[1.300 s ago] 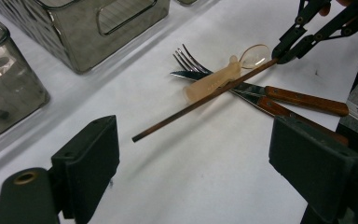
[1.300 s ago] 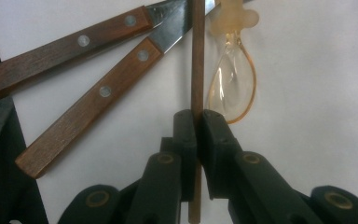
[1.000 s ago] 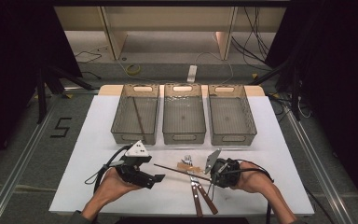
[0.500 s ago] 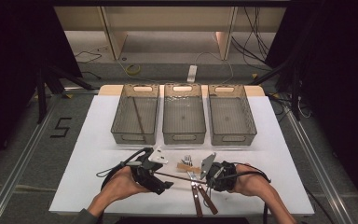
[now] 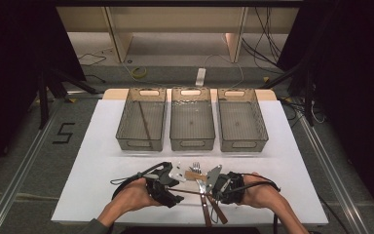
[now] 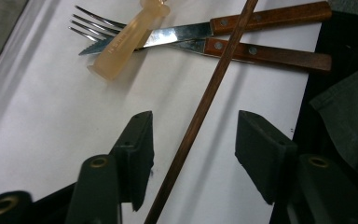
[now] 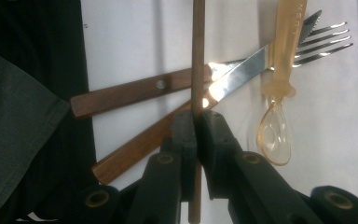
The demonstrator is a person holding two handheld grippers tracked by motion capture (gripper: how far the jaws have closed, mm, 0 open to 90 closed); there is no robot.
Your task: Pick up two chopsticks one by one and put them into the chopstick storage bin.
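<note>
Three mesh bins [image 5: 192, 119] in a row; fork [image 6: 98, 25], knife [image 6: 177, 35], translucent plastic spoon [image 7: 279, 84] on white table [image 5: 97, 165].

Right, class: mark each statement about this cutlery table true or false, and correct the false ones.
1. The right gripper is shut on the chopstick. True.
2. The left gripper already clamps the chopstick. False: the stick lies between its jaws, untouched.
3. Three baskets stand in a row. True.
4. The spoon is metal. False: it is translucent plastic.
5. The fork lies in a basket. False: it lies on the table.
</note>
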